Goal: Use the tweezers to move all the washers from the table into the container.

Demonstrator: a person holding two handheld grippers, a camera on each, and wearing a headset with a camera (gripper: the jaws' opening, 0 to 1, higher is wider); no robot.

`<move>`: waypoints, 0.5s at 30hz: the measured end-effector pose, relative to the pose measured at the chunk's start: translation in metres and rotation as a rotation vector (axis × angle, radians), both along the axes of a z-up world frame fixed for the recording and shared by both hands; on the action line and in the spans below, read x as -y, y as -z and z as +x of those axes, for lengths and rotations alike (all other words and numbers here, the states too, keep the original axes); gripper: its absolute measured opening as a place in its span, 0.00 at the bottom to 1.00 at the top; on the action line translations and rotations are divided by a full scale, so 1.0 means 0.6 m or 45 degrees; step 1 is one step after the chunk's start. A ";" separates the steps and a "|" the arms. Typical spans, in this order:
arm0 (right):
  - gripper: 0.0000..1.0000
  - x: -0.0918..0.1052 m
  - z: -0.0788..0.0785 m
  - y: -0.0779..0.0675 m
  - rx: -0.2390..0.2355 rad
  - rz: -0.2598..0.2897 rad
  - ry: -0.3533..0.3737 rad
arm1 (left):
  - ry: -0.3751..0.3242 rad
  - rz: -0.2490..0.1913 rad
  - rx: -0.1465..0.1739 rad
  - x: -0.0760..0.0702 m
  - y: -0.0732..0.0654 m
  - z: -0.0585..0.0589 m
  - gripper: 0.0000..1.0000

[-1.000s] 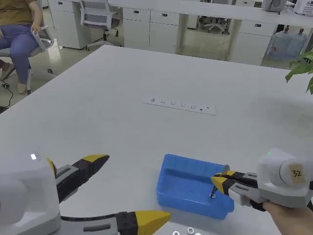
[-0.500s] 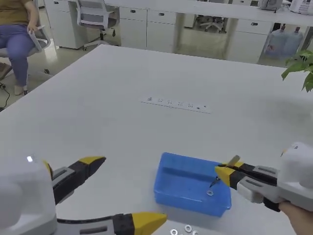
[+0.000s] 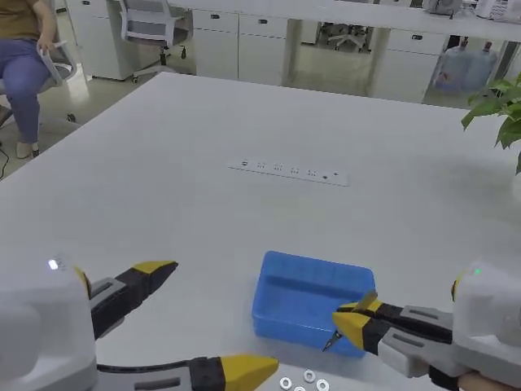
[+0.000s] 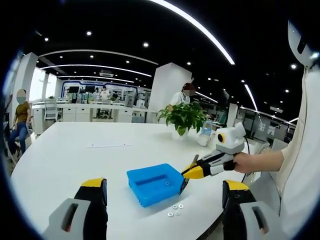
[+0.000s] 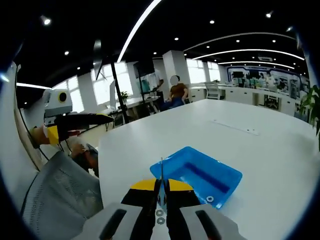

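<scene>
A: Washers, position?
B: Three washers [image 3: 309, 377] lie flat on the worktop [image 3: 163, 163]. They sit close together at its near edge, just in front of the near wall of the blue container [image 3: 281, 319]. One more washer [image 5: 210, 199] lies on the container's floor, by its near right corner.
A: And the tweezers?
B: The tweezers [image 3: 331, 341] stick out of the right gripper [image 3: 352, 316]. Their tips slant down beside the container's near wall, above the worktop and a little apart from the three washers. (Whether the tips carry anything is too small to tell.)
A: Jaws?
B: On the right gripper they are pressed together on the tweezers' shank, as the right gripper view shows plainly. On the left gripper [image 3: 210, 318] they are spread wide and hold nothing. It hovers over the worktop's near left part, well apart from the container.
A: Surroundings?
B: A socket strip [image 3: 289, 171] is set flush in mid-worktop, and a potted plant [image 3: 496, 110] is by the right edge. Beyond the far edge are a seated person [image 3: 24, 49], an office chair [image 3: 151, 24], white cabinets [image 3: 228, 49] and water bottles [image 3: 460, 69].
</scene>
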State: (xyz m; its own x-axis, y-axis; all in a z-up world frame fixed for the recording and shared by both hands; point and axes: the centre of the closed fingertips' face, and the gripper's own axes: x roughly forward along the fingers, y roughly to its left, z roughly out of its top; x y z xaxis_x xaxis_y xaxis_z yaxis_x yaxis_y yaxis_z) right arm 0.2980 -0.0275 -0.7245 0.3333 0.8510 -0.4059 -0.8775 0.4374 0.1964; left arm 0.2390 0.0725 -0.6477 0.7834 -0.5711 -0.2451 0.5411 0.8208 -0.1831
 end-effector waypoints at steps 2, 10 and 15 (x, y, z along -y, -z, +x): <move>0.02 0.000 -0.004 0.016 -0.020 -0.024 -0.007 | -0.001 -0.002 -0.002 -0.001 0.000 -0.001 0.98; 0.02 0.002 -0.017 0.061 -0.111 -0.077 -0.022 | 0.002 0.003 -0.008 -0.002 0.002 -0.001 0.98; 0.02 0.002 -0.018 0.072 -0.132 -0.093 -0.025 | 0.005 0.000 -0.015 0.000 0.003 -0.001 0.98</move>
State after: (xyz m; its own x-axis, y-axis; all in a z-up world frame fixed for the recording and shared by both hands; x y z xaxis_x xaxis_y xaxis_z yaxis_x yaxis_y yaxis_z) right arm 0.2871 -0.0287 -0.7675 0.2700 0.8240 -0.4981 -0.8628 0.4367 0.2546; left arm 0.2385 0.0725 -0.6498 0.7781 -0.5745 -0.2541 0.5424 0.8185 -0.1893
